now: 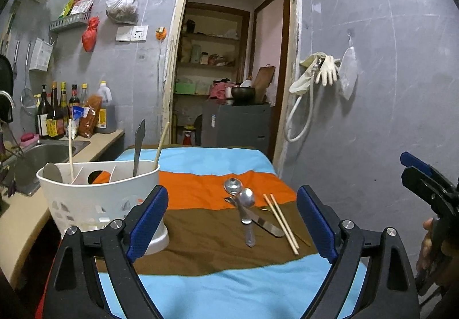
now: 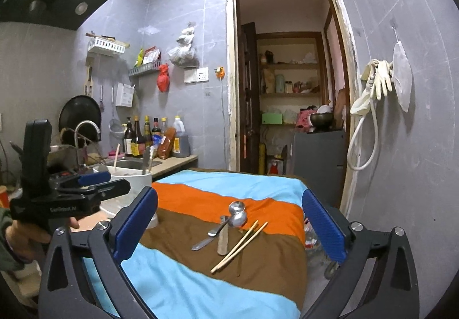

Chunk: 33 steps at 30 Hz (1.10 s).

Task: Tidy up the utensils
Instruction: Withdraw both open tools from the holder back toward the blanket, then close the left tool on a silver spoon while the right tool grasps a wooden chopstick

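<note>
Your left hand-held gripper point(image 1: 232, 223) points nearly level over the striped cloth point(image 1: 200, 276), jaws wide with nothing between them. Your right hand-held gripper point(image 2: 229, 225) sits beside it, also wide and empty, aimed at the same pile. Your fingers point(image 1: 427, 244) wrap its handle at the edge of the left view. On the cloth lie two spoons point(image 1: 233, 185), a knife point(image 1: 265, 223) and two chopsticks point(image 1: 282, 223), touching in a loose heap. The white caddy point(image 1: 97, 198) stands left of them on the worktop, holding two chopsticks point(image 1: 70, 147), a knife point(image 1: 138, 144) and a spoon point(image 1: 52, 172).
</note>
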Each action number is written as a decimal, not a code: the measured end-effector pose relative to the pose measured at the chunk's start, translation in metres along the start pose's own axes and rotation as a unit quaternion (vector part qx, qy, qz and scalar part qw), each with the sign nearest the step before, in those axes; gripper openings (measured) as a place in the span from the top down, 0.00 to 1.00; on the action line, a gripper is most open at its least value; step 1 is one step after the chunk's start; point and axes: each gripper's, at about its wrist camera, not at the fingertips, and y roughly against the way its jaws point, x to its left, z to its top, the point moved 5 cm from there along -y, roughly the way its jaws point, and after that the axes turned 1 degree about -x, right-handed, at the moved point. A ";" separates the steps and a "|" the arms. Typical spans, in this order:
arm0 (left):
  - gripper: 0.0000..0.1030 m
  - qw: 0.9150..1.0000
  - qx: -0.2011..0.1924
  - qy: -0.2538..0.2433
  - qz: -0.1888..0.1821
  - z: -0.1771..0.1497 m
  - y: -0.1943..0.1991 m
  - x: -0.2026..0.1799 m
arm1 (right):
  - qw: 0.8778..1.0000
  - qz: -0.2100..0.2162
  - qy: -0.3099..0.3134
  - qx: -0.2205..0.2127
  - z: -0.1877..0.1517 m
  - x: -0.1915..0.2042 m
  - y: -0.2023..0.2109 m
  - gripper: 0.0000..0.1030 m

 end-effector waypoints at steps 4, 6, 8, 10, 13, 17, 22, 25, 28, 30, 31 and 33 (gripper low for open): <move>0.15 1.000 -0.004 -0.007 0.005 -0.004 -0.023 0.001 | 1.000 -0.004 -0.003 -0.011 -0.007 -0.009 -0.018 0.01; 0.15 1.000 -0.007 -0.014 0.009 -0.005 -0.032 0.000 | 1.000 -0.008 -0.005 -0.015 -0.009 -0.014 -0.026 0.01; 0.15 1.000 -0.010 -0.019 0.011 -0.005 -0.044 0.000 | 1.000 -0.010 -0.007 -0.017 -0.011 -0.020 -0.034 0.01; 0.15 1.000 -0.012 -0.021 0.012 -0.005 -0.055 -0.001 | 1.000 -0.014 -0.009 -0.017 -0.012 -0.027 -0.044 0.01; 0.15 1.000 -0.013 -0.024 0.014 -0.004 -0.071 -0.002 | 1.000 -0.019 -0.012 -0.011 -0.014 -0.037 -0.058 0.01; 0.15 0.999 -0.005 -0.031 0.016 -0.004 -0.097 -0.004 | 1.000 -0.023 -0.020 0.002 -0.019 -0.053 -0.078 0.01; 0.15 0.999 0.027 -0.035 0.008 -0.008 -0.133 -0.004 | 0.999 -0.024 -0.032 0.034 -0.029 -0.069 -0.105 0.12; 0.15 0.998 0.050 -0.030 0.000 -0.011 -0.156 0.000 | 0.996 -0.021 -0.044 0.072 -0.038 -0.077 -0.124 0.25; 0.15 0.997 0.076 -0.022 -0.007 -0.012 -0.179 0.006 | 0.991 -0.012 -0.059 0.117 -0.050 -0.081 -0.143 0.36; 0.15 0.996 0.091 -0.013 -0.010 -0.014 -0.194 0.011 | 0.987 -0.005 -0.068 0.143 -0.058 -0.083 -0.155 0.44; 0.16 0.995 0.100 -0.009 -0.012 -0.015 -0.200 0.013 | 0.984 -0.004 -0.070 0.161 -0.063 -0.084 -0.162 0.48; 0.16 0.993 0.120 0.000 -0.015 -0.016 -0.212 0.016 | 0.980 0.003 -0.076 0.186 -0.070 -0.084 -0.171 0.52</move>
